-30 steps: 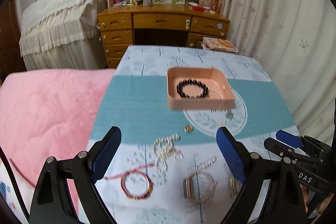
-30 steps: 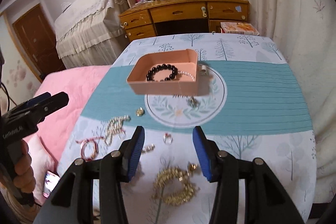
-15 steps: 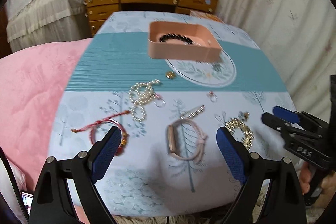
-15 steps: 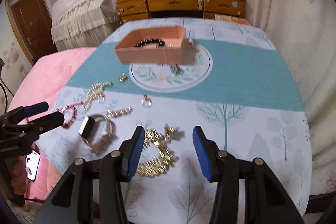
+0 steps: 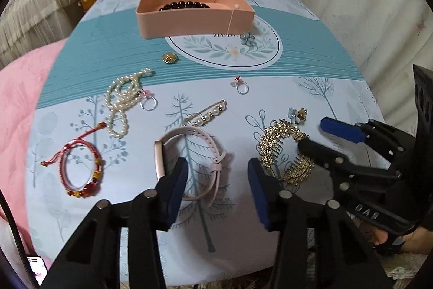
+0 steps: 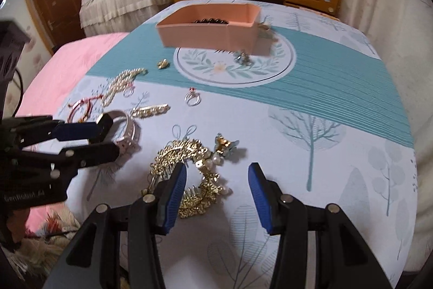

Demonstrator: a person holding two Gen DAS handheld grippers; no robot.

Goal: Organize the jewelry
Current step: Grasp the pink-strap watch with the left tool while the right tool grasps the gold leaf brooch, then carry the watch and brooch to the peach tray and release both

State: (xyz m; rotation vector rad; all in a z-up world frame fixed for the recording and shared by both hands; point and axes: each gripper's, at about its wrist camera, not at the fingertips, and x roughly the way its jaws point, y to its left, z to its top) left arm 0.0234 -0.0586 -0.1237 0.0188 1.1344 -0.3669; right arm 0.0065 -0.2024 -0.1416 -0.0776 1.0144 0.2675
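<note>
Both sets of jaws stood open and held nothing: the left gripper [image 5: 216,188] hung over the pink watch [image 5: 189,161], the right gripper [image 6: 217,192] beside the gold comb [image 6: 186,175]. The remaining jewelry lay scattered on the table [image 5: 311,104], short of the box [image 5: 194,15].

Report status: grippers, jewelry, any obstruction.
Left gripper open over pink watch band. Right gripper open at gold hair comb. Pink box holds black bracelet. Nothing blocking.
</note>
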